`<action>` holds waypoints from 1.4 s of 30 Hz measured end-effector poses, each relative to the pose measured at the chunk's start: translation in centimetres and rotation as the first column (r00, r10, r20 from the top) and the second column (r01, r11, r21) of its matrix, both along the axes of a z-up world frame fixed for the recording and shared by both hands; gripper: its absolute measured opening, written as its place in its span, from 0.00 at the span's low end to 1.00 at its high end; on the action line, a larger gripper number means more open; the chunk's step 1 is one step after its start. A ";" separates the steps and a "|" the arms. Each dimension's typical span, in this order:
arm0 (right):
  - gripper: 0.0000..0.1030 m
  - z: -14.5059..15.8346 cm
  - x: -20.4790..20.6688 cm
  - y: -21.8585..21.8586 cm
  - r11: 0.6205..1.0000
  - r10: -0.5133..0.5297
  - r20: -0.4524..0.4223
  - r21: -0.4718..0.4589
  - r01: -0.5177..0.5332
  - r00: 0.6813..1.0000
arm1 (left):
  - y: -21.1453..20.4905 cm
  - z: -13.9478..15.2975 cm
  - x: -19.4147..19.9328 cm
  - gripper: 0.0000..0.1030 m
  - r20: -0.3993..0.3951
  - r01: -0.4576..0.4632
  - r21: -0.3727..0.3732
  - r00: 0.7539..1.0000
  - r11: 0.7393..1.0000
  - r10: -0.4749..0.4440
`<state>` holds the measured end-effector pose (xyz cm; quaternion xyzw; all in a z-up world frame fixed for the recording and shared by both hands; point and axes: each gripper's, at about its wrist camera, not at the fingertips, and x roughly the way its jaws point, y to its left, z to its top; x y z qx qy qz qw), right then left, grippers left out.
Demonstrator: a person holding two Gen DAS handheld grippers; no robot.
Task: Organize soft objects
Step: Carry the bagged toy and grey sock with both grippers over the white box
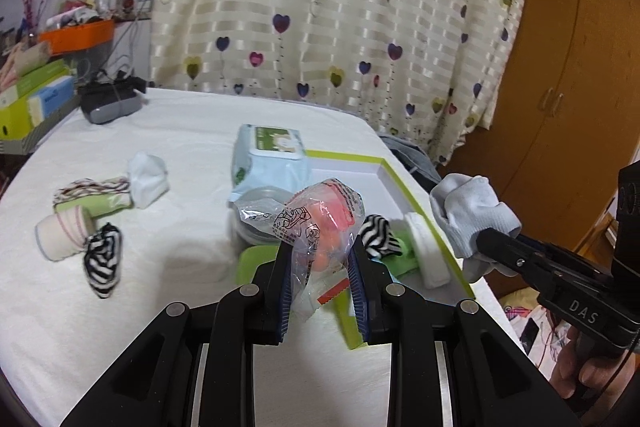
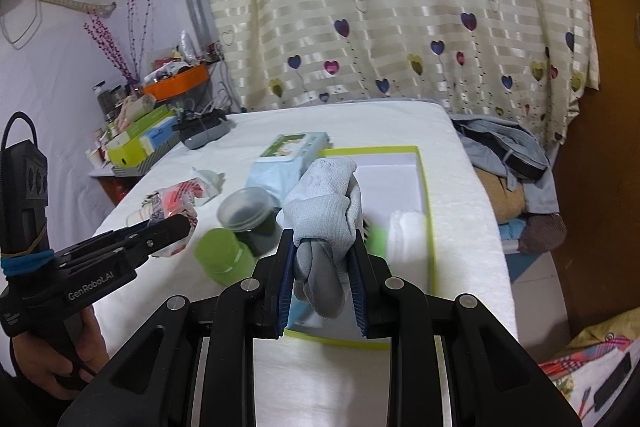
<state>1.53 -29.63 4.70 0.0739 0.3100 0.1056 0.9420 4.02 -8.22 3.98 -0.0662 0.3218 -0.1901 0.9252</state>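
Left gripper (image 1: 320, 267) clamps a plastic packet (image 1: 316, 223); right gripper (image 2: 324, 267) clamps a grey sock (image 2: 324, 211). Tray (image 1: 384, 163) holds perhaps 3 items; about 4 socks (image 1: 102, 259) remain outside.

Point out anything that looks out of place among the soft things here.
The left gripper is clamped on a crinkly plastic snack bag, not a soft textile, while the right gripper holds a grey sock. A lidded plastic cup also sits among the socks beside the green-rimmed box.
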 end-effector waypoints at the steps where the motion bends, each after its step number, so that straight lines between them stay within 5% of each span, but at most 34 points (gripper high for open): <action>1: 0.25 -0.2 -0.1 -0.2 1.000 -0.004 -0.005 -0.002 0.004 1.000 | -0.3 -0.1 0.1 0.23 -0.003 0.008 0.000 1.000 1.000 -0.008; 23: 0.25 -6.5 3.7 -1.9 1.000 0.004 -0.197 -0.008 -0.006 0.980 | -4.7 -3.5 1.6 0.23 -0.094 0.114 0.009 0.989 0.993 -0.113; 35: 0.26 -6.9 7.8 -2.1 1.000 -0.008 -0.161 0.007 0.009 0.987 | -5.4 -3.7 2.5 0.23 -0.103 0.116 0.023 0.988 0.993 -0.113; 42: 0.41 -6.2 7.7 -2.9 1.000 -0.009 -0.127 -0.005 0.009 0.992 | -6.3 -4.1 2.8 0.23 -0.117 0.133 0.025 0.985 0.991 -0.129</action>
